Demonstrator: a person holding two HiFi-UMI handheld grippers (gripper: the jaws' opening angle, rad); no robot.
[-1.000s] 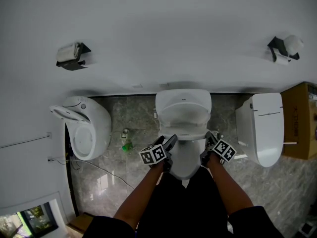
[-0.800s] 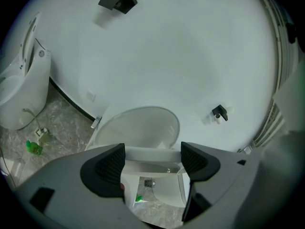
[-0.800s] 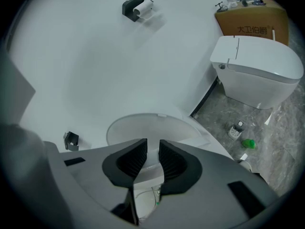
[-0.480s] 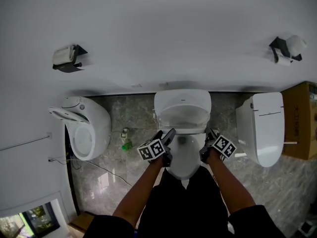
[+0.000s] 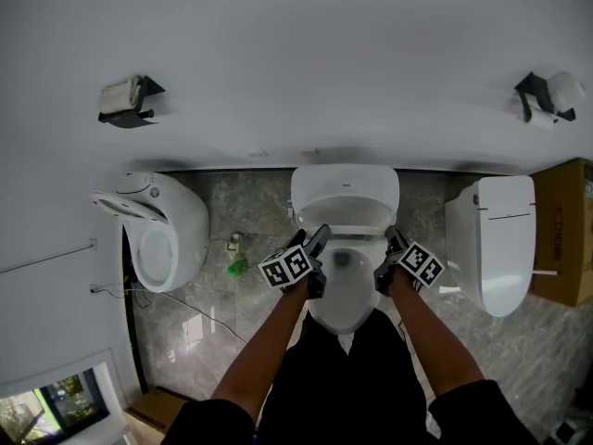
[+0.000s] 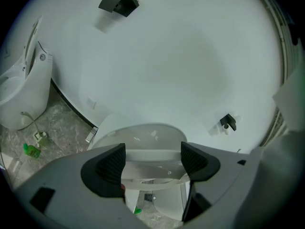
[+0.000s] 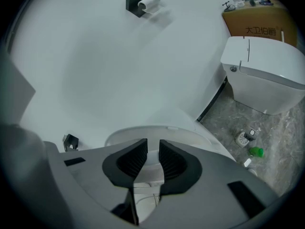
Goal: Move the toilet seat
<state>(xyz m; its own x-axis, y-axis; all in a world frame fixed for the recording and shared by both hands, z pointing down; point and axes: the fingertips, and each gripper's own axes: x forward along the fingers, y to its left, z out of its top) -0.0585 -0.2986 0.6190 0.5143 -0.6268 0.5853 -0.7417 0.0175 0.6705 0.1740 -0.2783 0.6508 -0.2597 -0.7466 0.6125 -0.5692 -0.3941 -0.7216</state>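
Three toilets are shown against a white wall [image 5: 306, 72] on a grey marbled floor [image 5: 250, 211]. The toilet seat [image 5: 357, 232] belongs to the middle toilet [image 5: 345, 304] and is seen tilted up off the open bowl toward the wall, its front rim lying between the two grippers. The left gripper [image 5: 317, 241] is held at the seat's left side; in the left gripper view its jaws are seen released and wide apart, the dark pads [image 6: 113, 162] framing the pale arc of the seat without being seen to press on it. The right gripper [image 5: 393, 241] is placed at the seat's right side; in the right gripper view its jaws are drawn in to a narrow slot and are clenched on a pale strip of the seat's rim. A rounded toilet [image 5: 167, 239] with its lid raised is seen to the left and a closed toilet [image 5: 491, 239] to the right, with a cardboard box [image 5: 563, 230] beside the latter. A green bottle [image 5: 238, 268] lies on the floor, and paper holders [image 5: 125, 100] are fixed to the wall
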